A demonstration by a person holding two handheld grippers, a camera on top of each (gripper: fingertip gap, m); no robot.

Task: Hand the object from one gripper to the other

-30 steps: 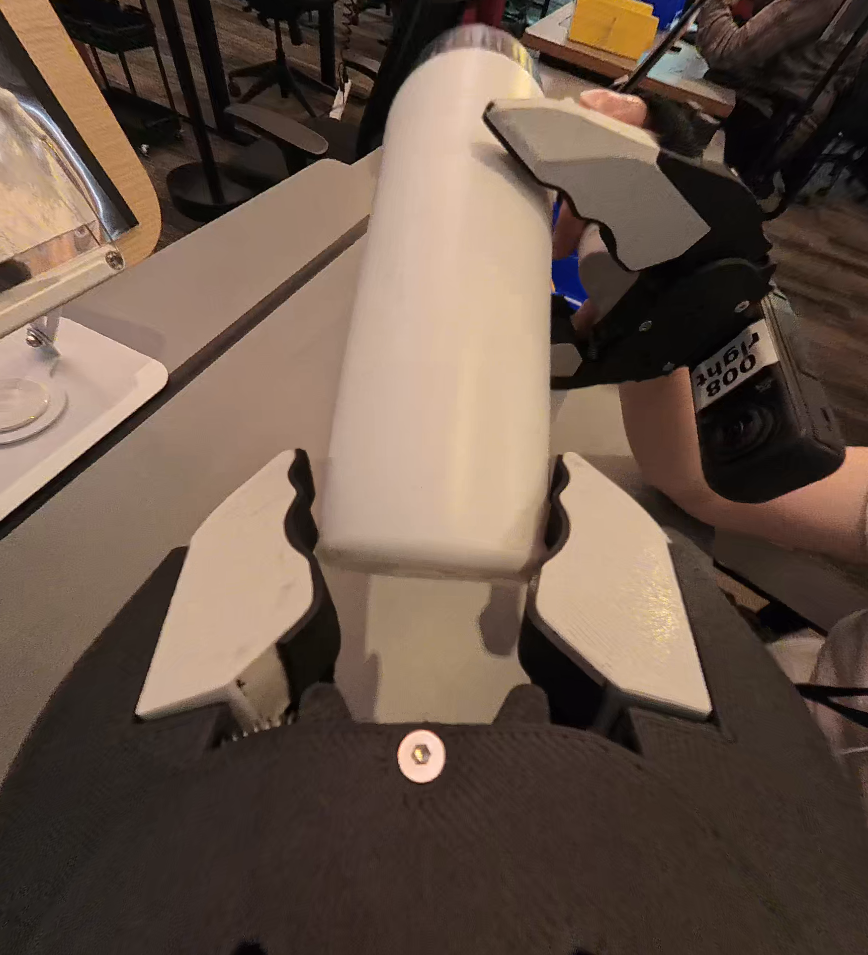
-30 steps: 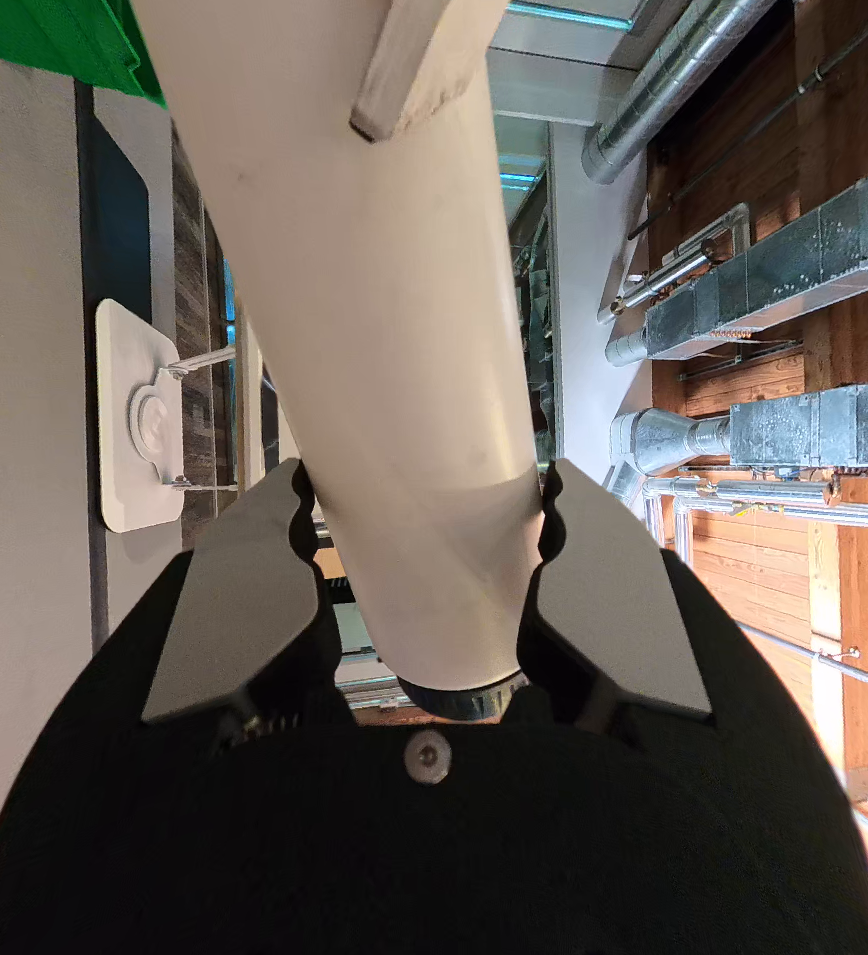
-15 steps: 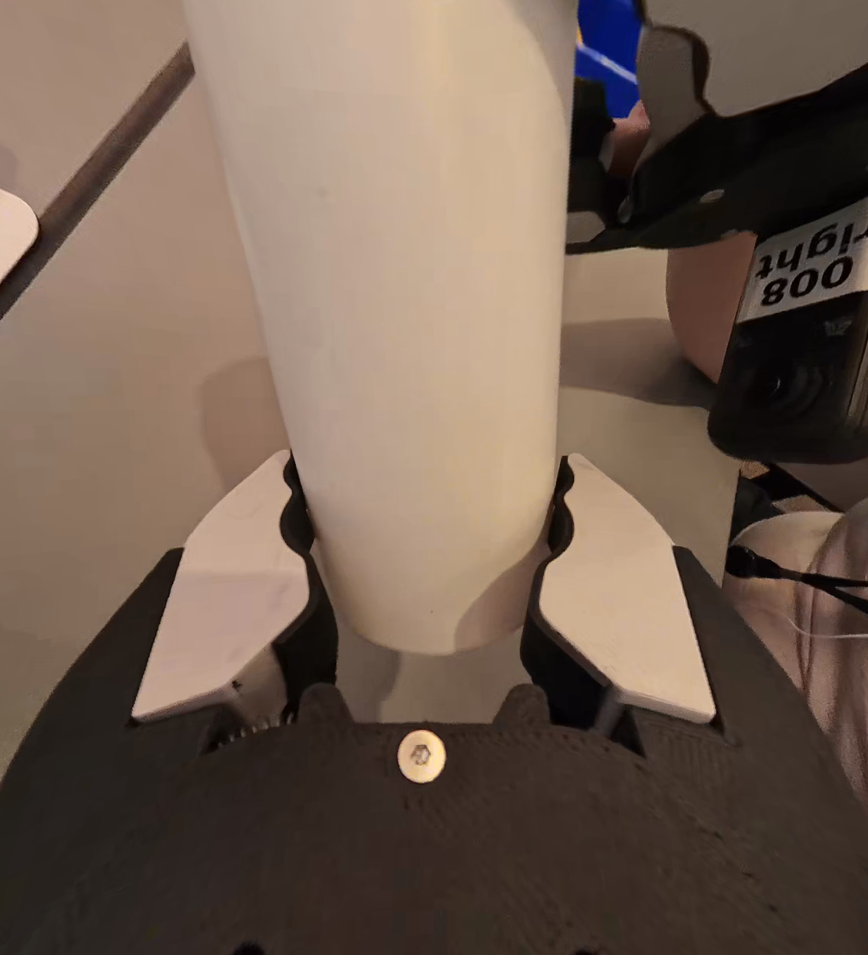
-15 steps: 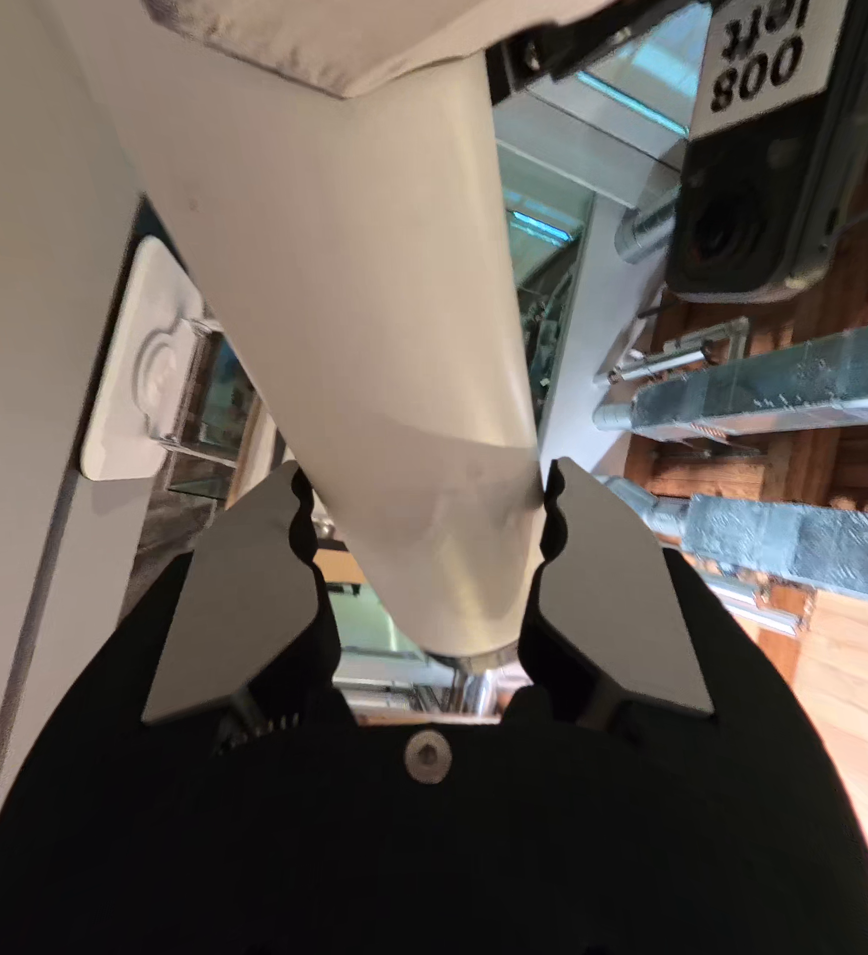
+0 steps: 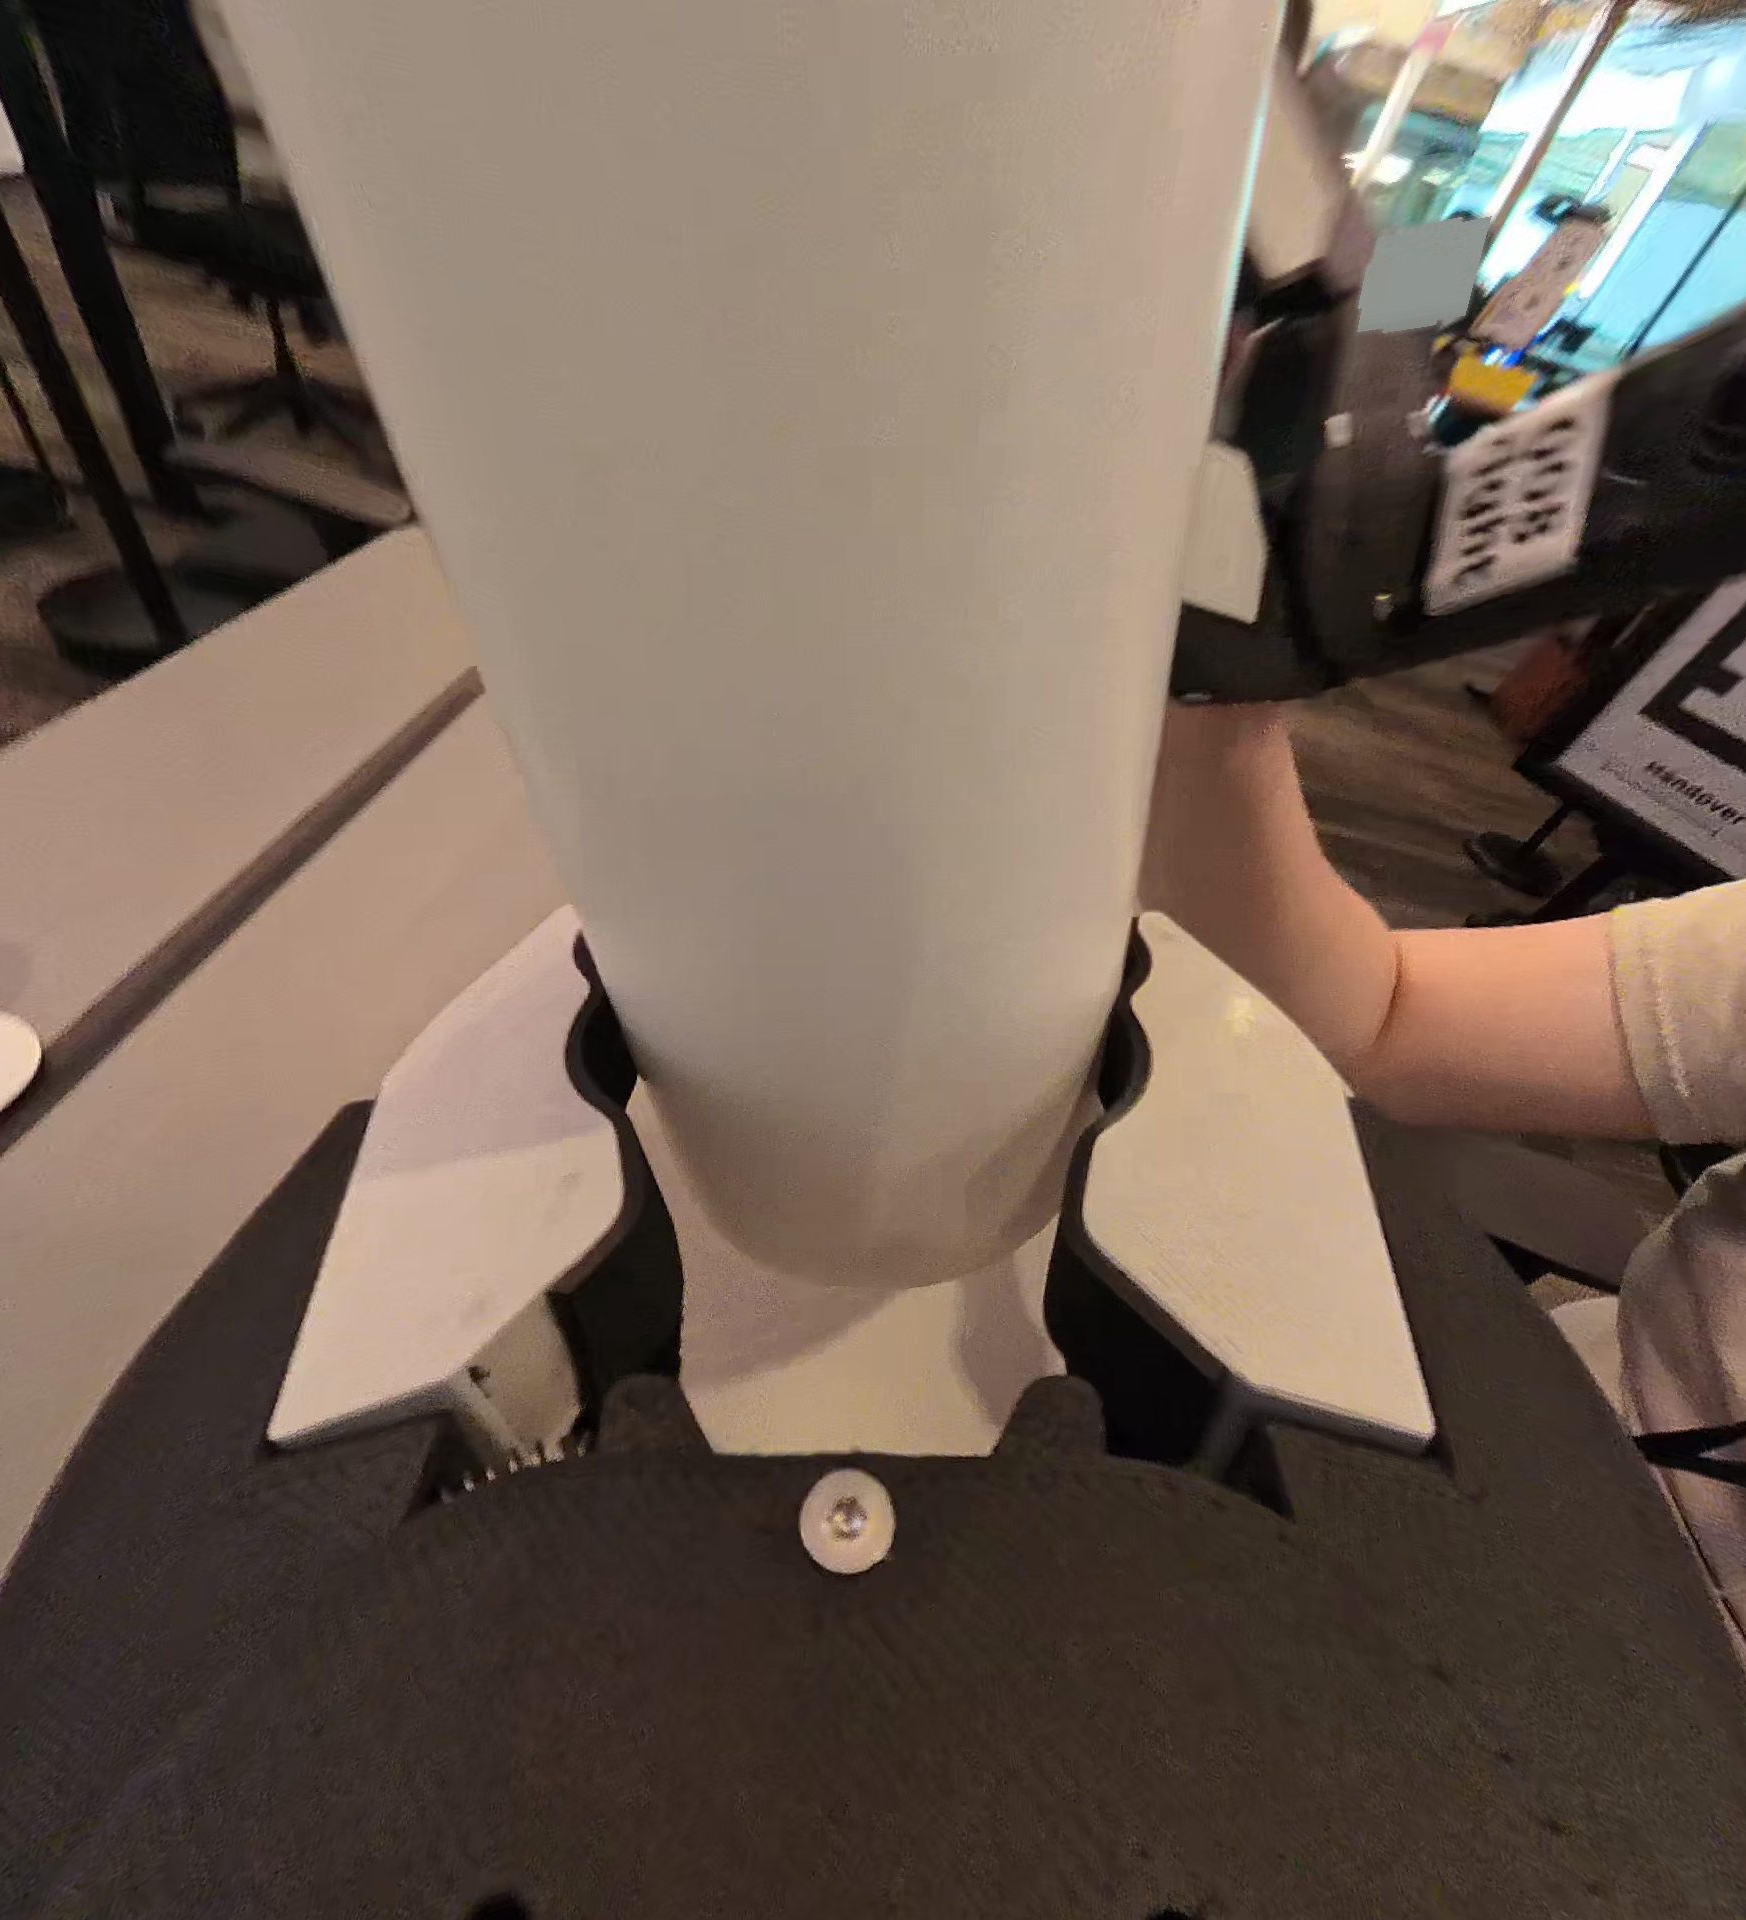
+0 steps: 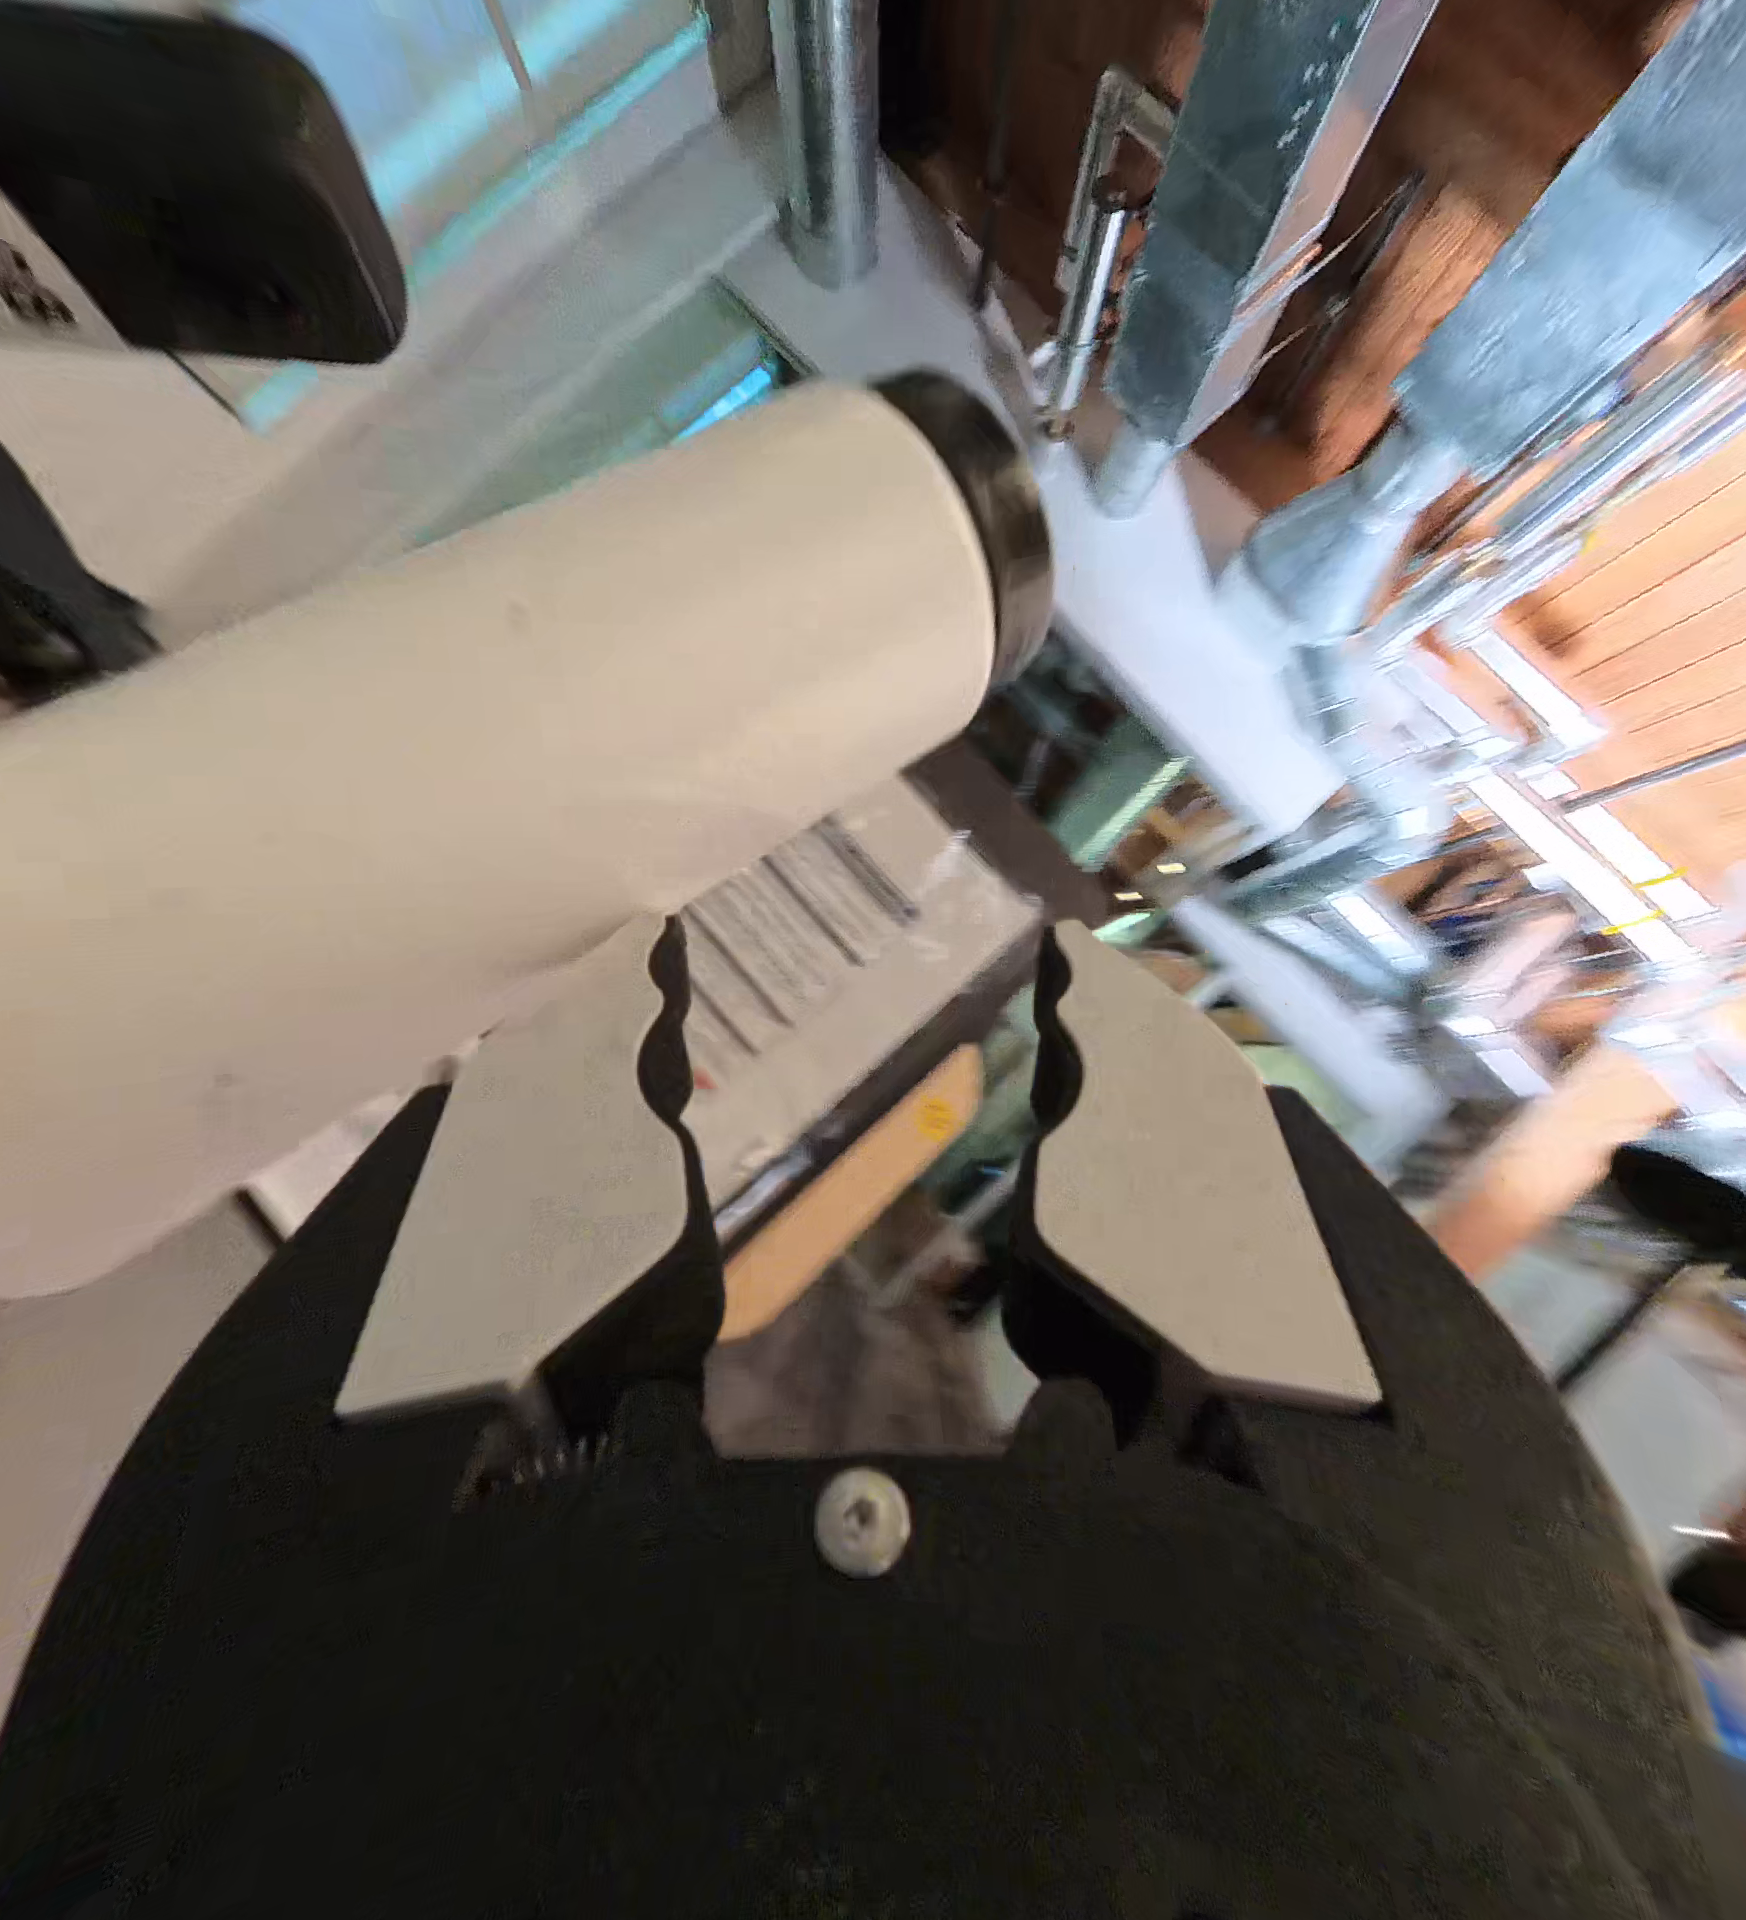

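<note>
One white bottle [image 5: 807, 623] is pinched at its base by the left gripper [image 5: 864, 1081], filling frame centre. Nothing is held between the spread fingers of the right gripper [image 6: 858, 1049]; in its view the bottle lies upper left. Handover is judged complete; withdrawal of the right gripper is called for next.

Bottle [image 5: 796, 520] top beyond frame edge; ceiling ducts [image 6: 1471, 312] blurred

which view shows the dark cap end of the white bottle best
The right wrist view: the white bottle lies across the picture there, its dark cap in plain sight, clear of the open right gripper. The left wrist view shows only the bottle's base end, clamped in the left gripper; the cap is out of frame.
</note>
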